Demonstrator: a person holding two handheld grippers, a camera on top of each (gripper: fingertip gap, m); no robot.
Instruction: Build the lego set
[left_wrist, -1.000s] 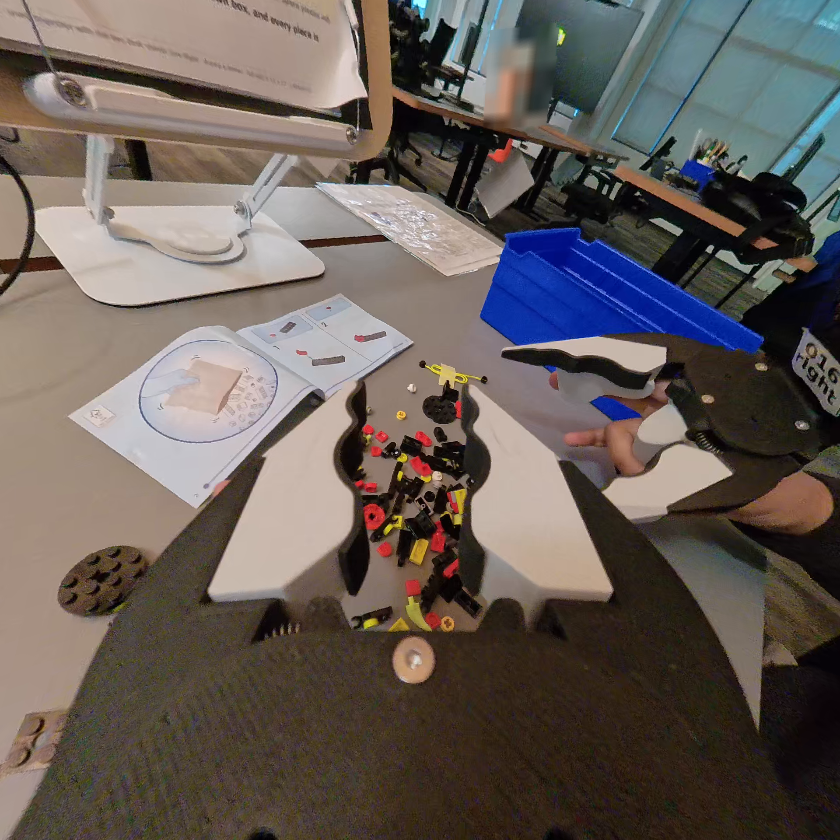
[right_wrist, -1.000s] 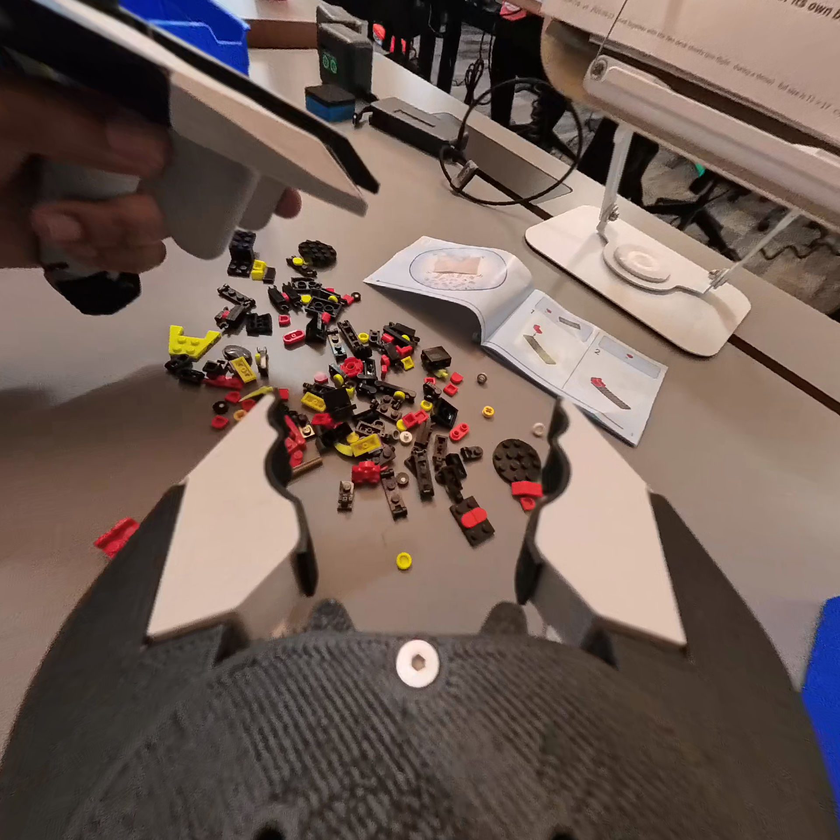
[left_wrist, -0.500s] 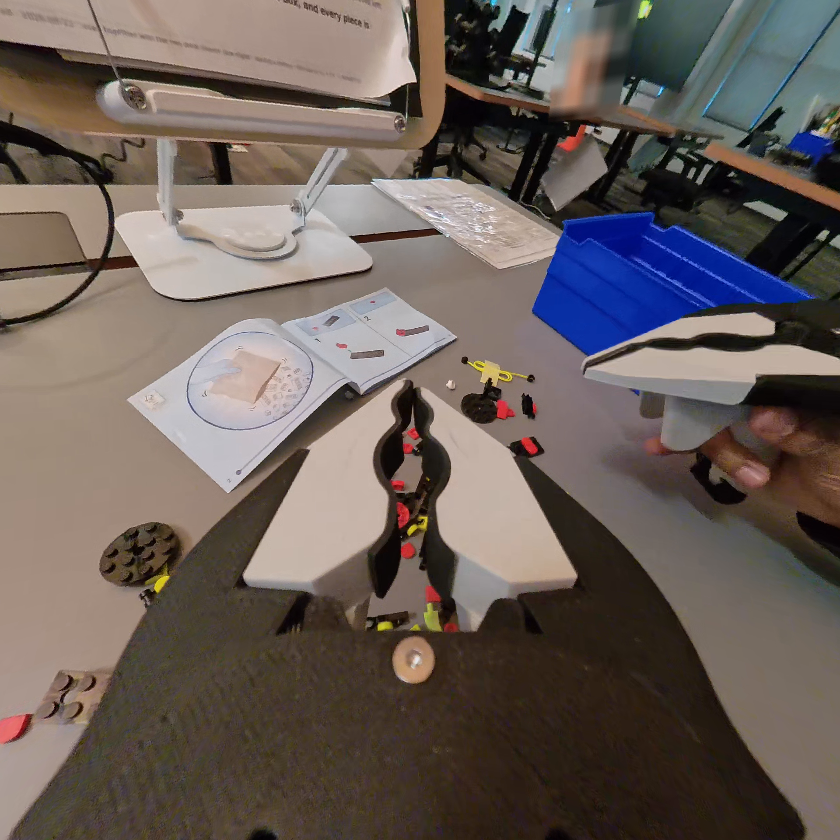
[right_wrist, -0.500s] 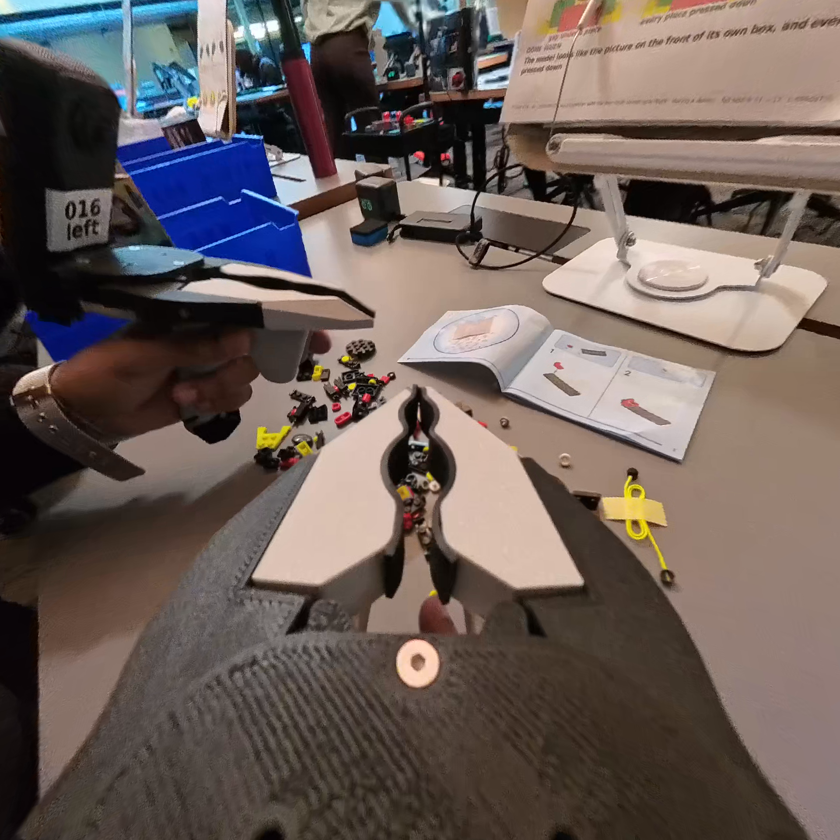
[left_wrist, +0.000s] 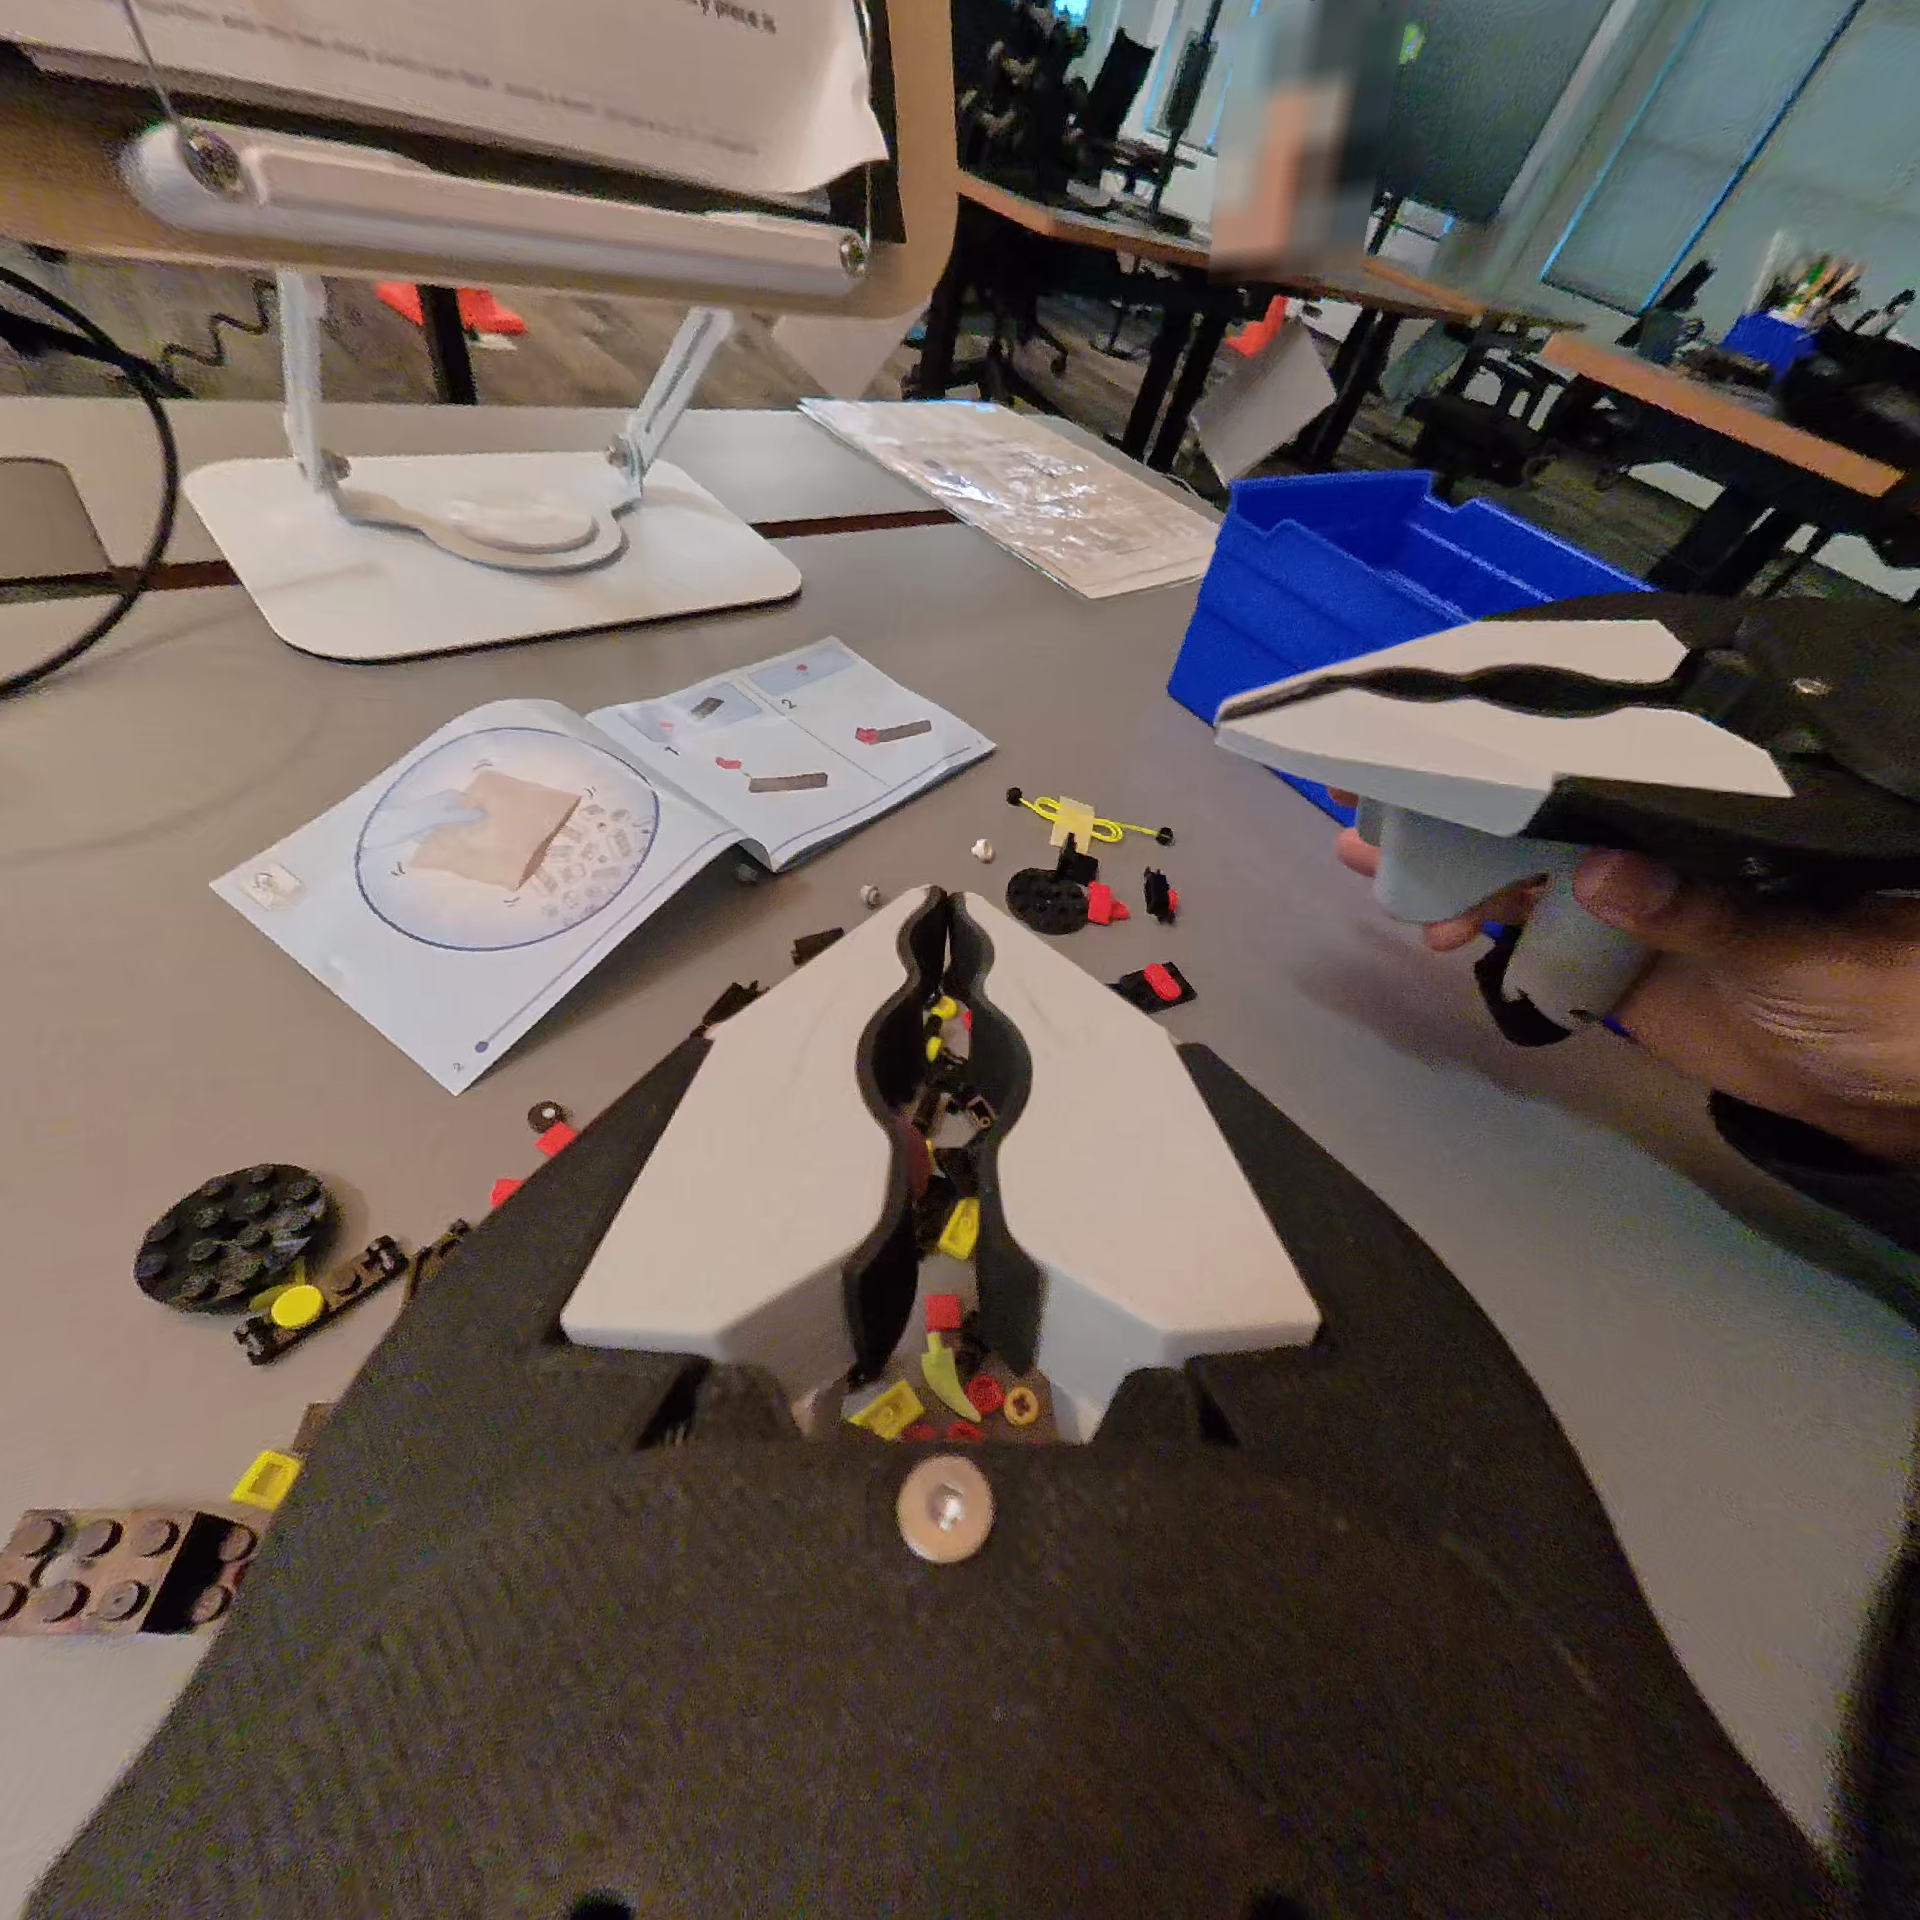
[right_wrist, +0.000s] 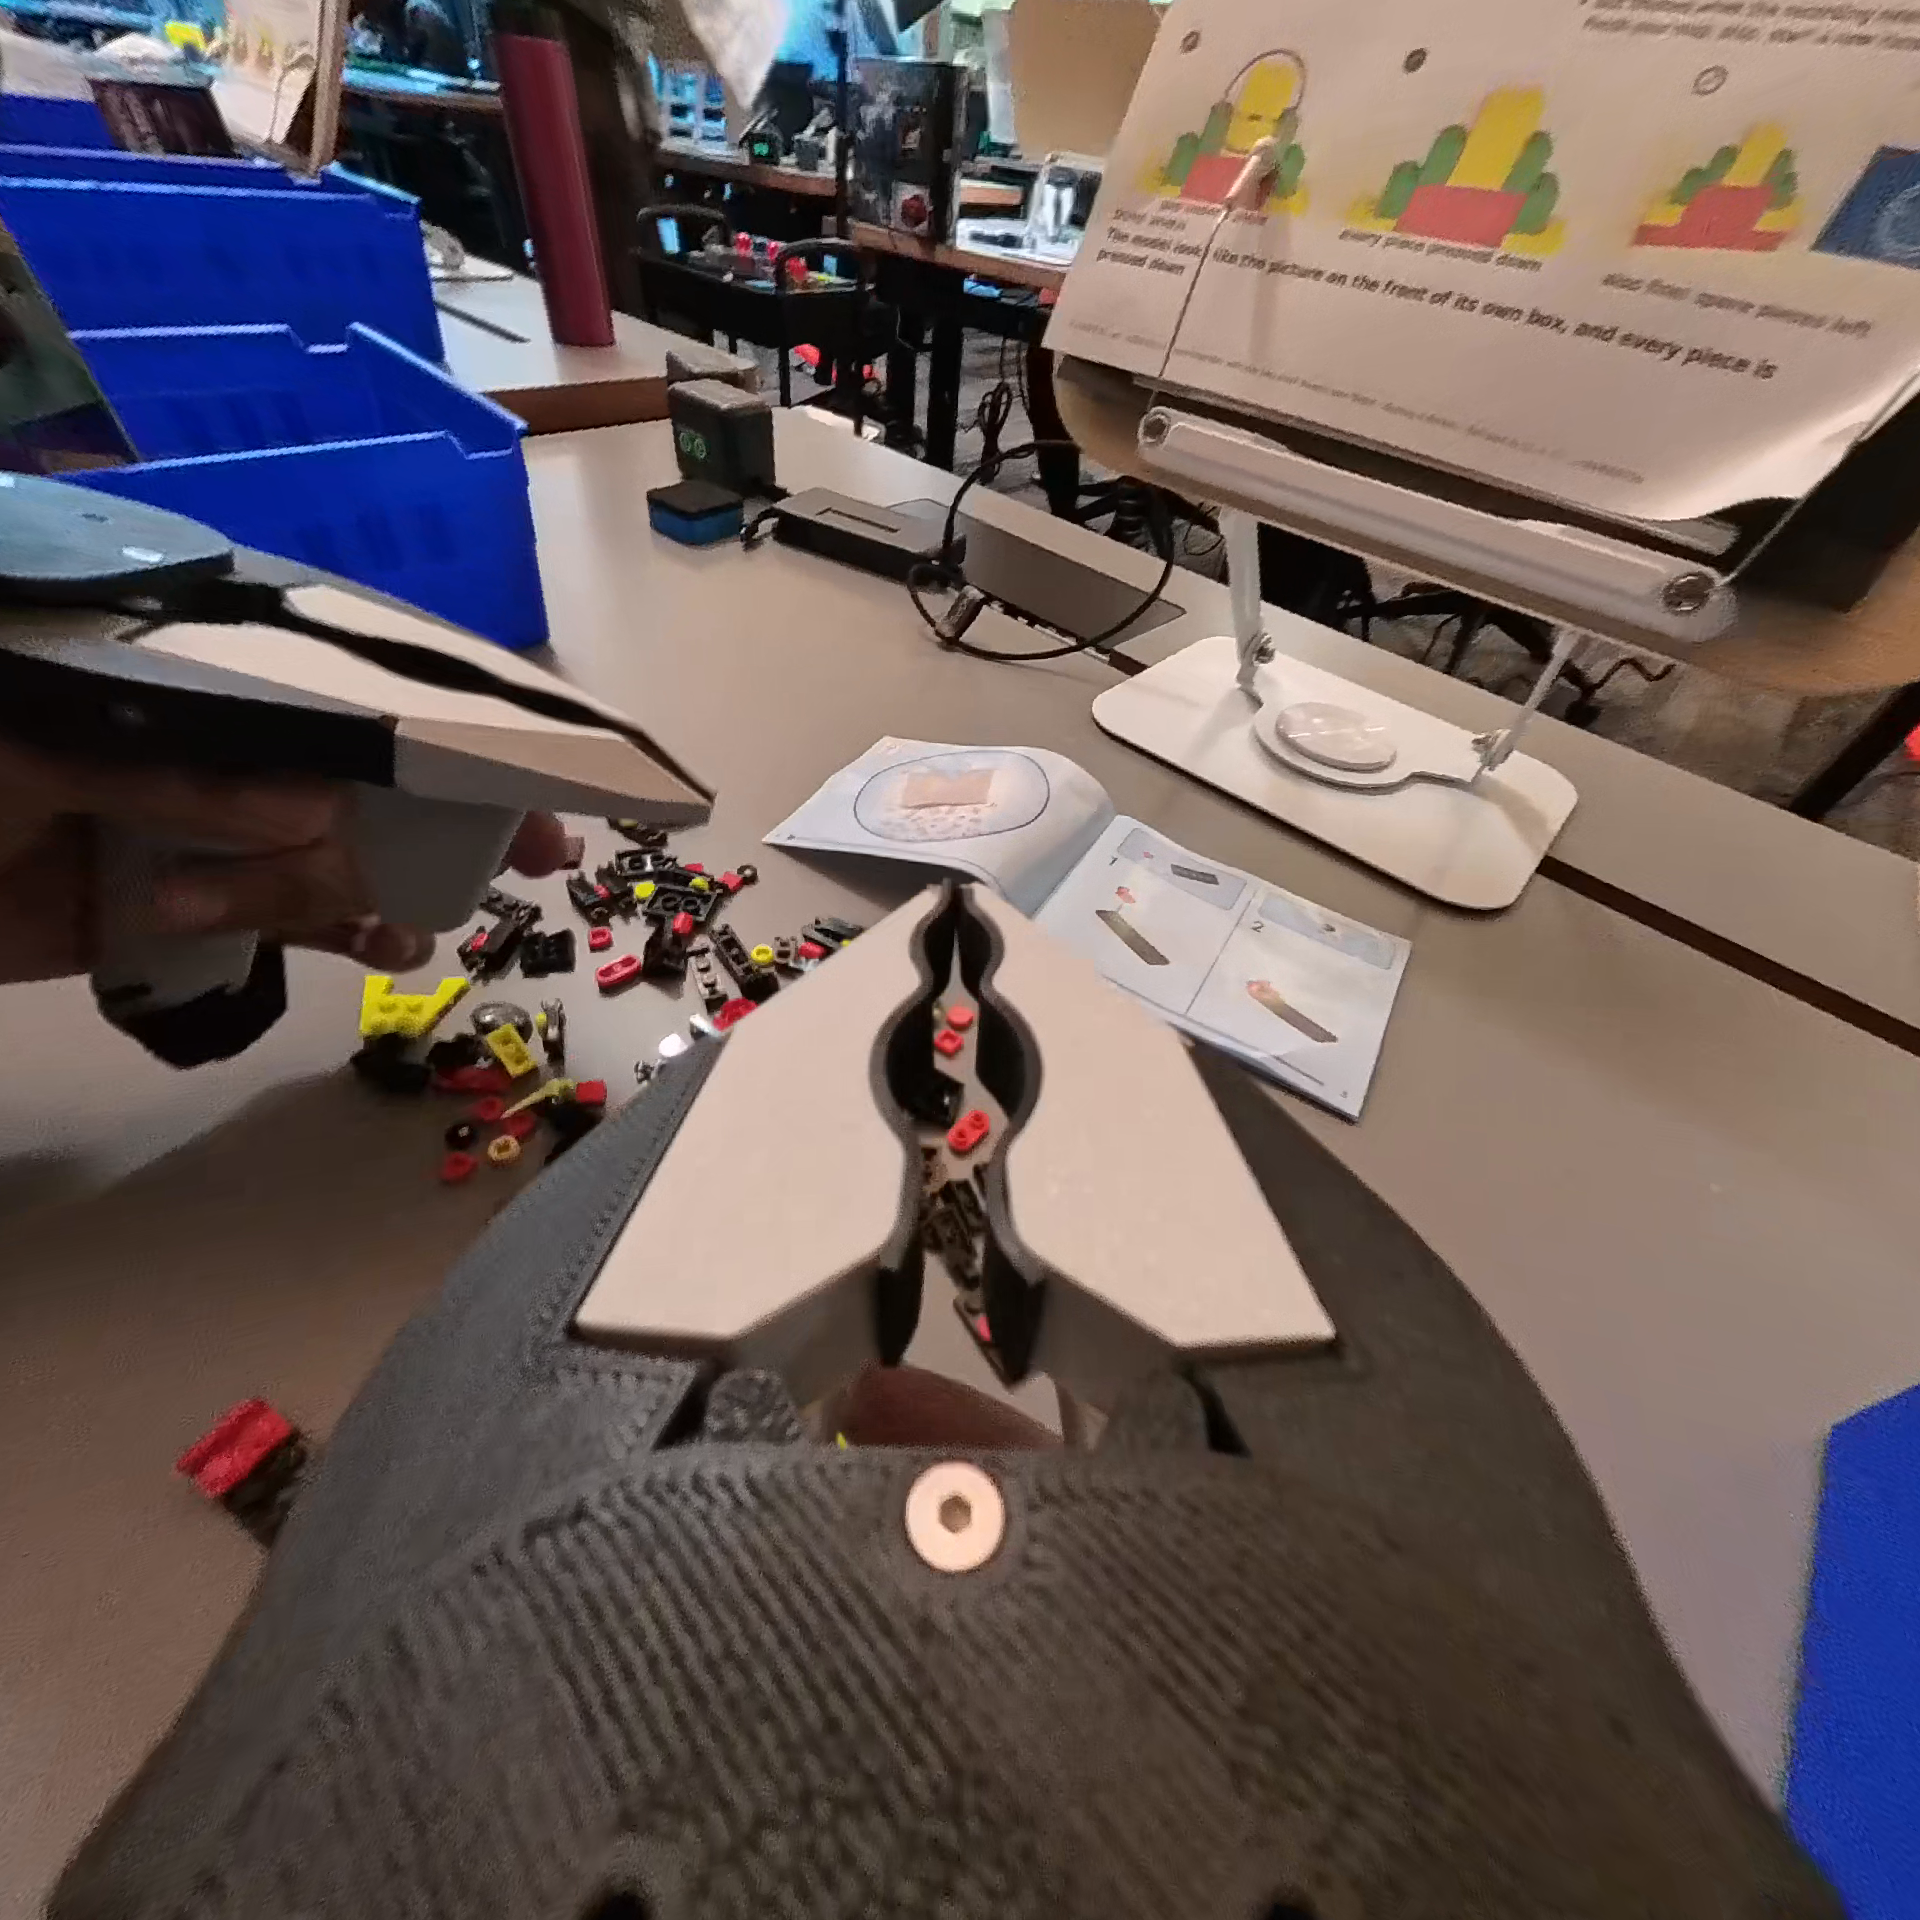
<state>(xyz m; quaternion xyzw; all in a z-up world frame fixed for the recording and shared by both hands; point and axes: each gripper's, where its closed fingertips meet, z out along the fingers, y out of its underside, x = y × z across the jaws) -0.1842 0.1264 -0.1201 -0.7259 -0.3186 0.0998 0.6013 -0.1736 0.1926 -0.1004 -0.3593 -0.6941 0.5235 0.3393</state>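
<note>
- Nearest, the left gripper (left_wrist: 943, 902) hovered over the scattered lego pieces (left_wrist: 951, 1226) on the grey worktop (left_wrist: 1455, 1351), its fingers together at the tips and clamped on nothing; loose bricks showed only through the wavy gap between them.
- Likewise the right gripper (right_wrist: 951, 896) hung above the same spread, fingers together and empty, with red and black bits visible through its gap.
- Both tools were tilted forward and down, each held by a hand (left_wrist: 1756, 997) wrapped round the grey handle below; the two pointed roughly toward each other across the pile, probably so either could drop onto a chosen piece.
- Off to the left side lay a round black plate (left_wrist: 234, 1231) beside a small yellow stud, and a brown studded plate (left_wrist: 114, 1569) at the near edge, both apart from the main heap.
- Just beyond the pile, the instruction booklet (left_wrist: 582, 831) lay open and flat, turned toward the person, presumably so the first steps could be read while sorting.
- A yellow string piece (left_wrist: 1086, 829) rested near the booklet's right corner.
- Farther back stood a white stand (left_wrist: 488, 540) carrying a printed sheet, and a blue bin (left_wrist: 1351, 582) to the right.
- Judging by the unsorted heap, no assembly had begun.
</note>
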